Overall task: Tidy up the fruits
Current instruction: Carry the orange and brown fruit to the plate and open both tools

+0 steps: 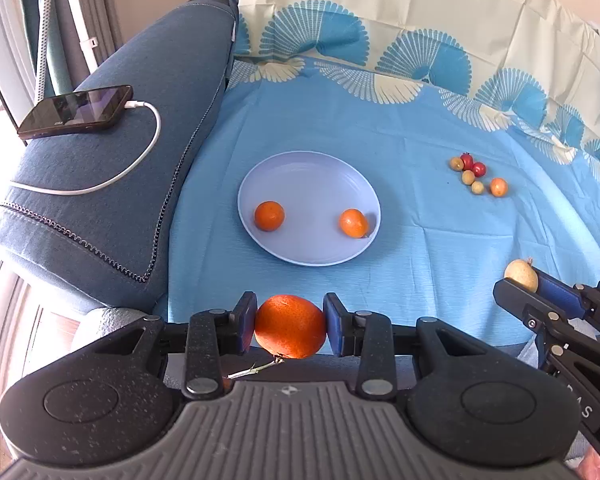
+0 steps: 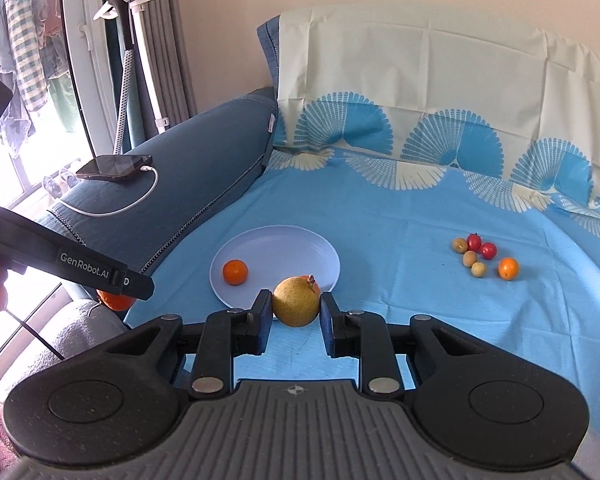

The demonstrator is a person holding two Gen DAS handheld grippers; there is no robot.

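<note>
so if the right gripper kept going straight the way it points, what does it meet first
Probably the near rim of the plate, just beyond the yellow fruit held in the right gripper; depth is hard to judge.

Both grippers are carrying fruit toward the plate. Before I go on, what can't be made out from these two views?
- Second orange on the plate: right wrist view, almost wholly behind the yellow fruit.
- Orange in the left gripper: right wrist view, mostly behind that gripper's finger.
- Small fruits on the cloth: too small to identify.
- Phone screen: unreadable glare.
</note>
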